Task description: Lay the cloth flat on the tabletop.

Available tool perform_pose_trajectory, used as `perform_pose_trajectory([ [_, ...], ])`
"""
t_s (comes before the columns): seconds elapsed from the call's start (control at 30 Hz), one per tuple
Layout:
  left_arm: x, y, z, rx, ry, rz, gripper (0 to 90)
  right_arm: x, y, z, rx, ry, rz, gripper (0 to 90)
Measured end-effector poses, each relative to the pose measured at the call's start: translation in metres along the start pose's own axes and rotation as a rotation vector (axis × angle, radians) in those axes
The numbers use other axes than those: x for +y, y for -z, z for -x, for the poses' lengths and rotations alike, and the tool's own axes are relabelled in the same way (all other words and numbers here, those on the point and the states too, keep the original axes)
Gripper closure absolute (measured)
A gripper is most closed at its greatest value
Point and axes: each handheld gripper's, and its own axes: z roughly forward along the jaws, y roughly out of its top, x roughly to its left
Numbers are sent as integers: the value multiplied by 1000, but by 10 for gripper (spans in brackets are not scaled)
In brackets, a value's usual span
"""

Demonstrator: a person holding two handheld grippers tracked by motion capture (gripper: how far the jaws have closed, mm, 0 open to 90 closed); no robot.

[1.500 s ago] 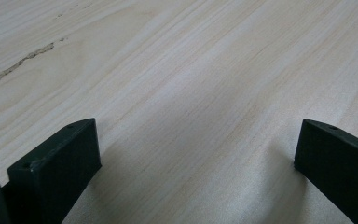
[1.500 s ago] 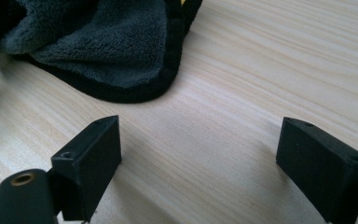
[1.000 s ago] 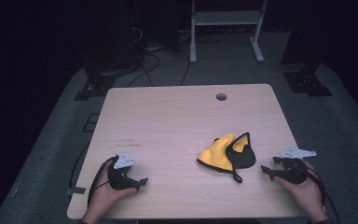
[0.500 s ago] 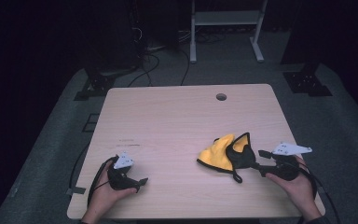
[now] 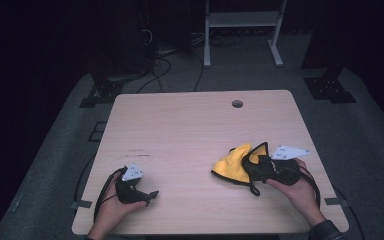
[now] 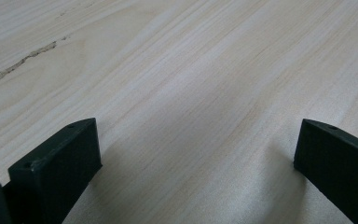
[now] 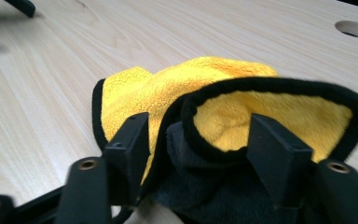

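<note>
Compared with a second ago, the right gripper (image 5: 254,169) has slid in from the right edge of the desk (image 5: 180,130) and now reaches into the yellow-and-black cloth (image 5: 232,162). In the right gripper view its jaws stand apart and straddle a raised black-edged fold of that cloth (image 7: 242,116), one jaw on each side, with nothing pinched yet (the fabric bulges up between them, and whether the pads already touch it is hard to tell). This reads as the approach being over and the grab being the step in hand; closing on the fold would give a hold on the hem.

The left gripper (image 5: 147,196) has not shifted; it rests near the front left of the desk, well apart from the cloth, its jaws spread wide over bare wood in the left gripper view and holding nothing.

The cloth lies crumpled at the right front of the desk, just beside the person's right hand (image 5: 300,192). The desk is pale wood grain with a round cable hole (image 5: 237,104) near its far edge and a faint scuff toward the left. Around it the room is dark: grey carpet, cables trailing on the floor, and the legs of a white frame (image 5: 240,30) beyond the far edge
</note>
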Motion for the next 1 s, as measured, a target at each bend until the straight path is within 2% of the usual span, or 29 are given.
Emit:
perform_pose_trajectory([
  [0.13,0,0,0,0,2,0,0,2,-10,2,5,9,-37,536],
  [0.2,0,0,0,0,3,0,0,2,-15,3,12,-2,-58,630],
  [0.27,0,0,0,0,2,0,0,2,-19,5,34,-21,-72,732],
  [0.37,0,0,0,0,2,1,0,6,-23,2,65,-28,-85,813],
  [0.53,0,0,0,-1,2,1,0,13,-28,-4,126,-44,-78,836],
  [0.73,0,0,0,0,2,1,0,21,-34,-15,183,-26,-72,838],
  [0.87,0,0,0,0,2,1,0,32,-37,-27,232,-15,-38,839],
  [0.9,0,0,0,0,2,1,0,38,-39,-34,257,-5,-22,840],
  [1.0,0,0,0,0,2,1,0,44,-41,-42,284,5,-13,840],
])
